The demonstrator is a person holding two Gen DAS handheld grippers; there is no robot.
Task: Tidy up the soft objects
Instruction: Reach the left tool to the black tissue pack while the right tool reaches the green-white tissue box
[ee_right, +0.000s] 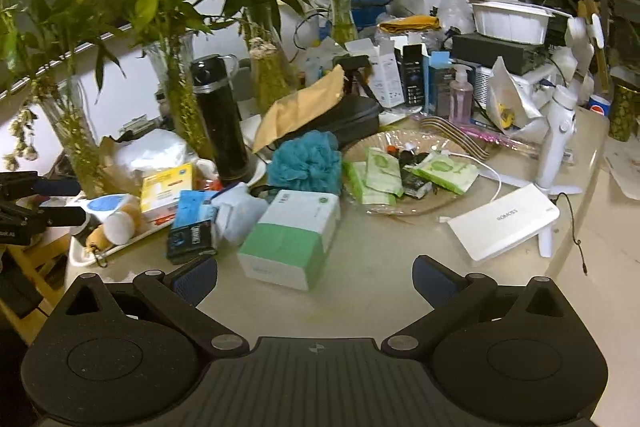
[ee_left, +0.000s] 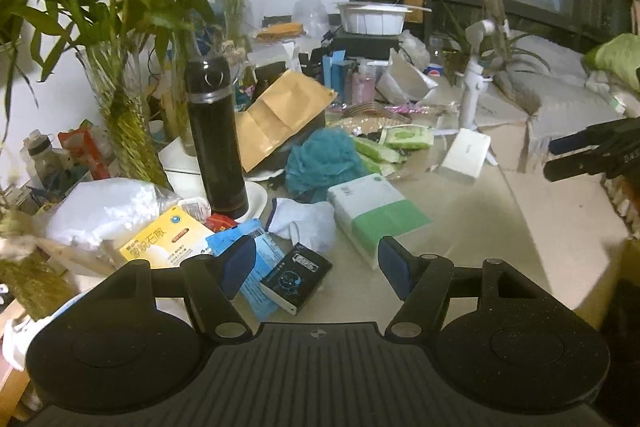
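Soft things lie mid-table: a teal bath pouf (ee_left: 324,161) (ee_right: 306,163), a crumpled white cloth (ee_left: 304,223) (ee_right: 240,211), a green-and-white tissue pack (ee_left: 376,211) (ee_right: 292,239) and green wet-wipe packs (ee_left: 408,139) (ee_right: 380,173). A small plush toy (ee_right: 116,223) rests on a white tray (ee_right: 80,255) at the left. My left gripper (ee_left: 318,267) (ee_right: 68,201) is open and empty, hovering over a small black box (ee_left: 296,277) just short of the cloth. My right gripper (ee_right: 316,283) (ee_left: 572,155) is open and empty, in front of the tissue pack.
A tall black flask (ee_left: 216,135) stands behind the cloth, among glass vases of bamboo (ee_left: 120,99). A brown envelope (ee_left: 280,115), a yellow box (ee_left: 168,239), a white power bank (ee_right: 504,223) and a white gimbal stand (ee_right: 556,139) crowd the table. Bare tabletop (ee_right: 380,267) lies near the front.
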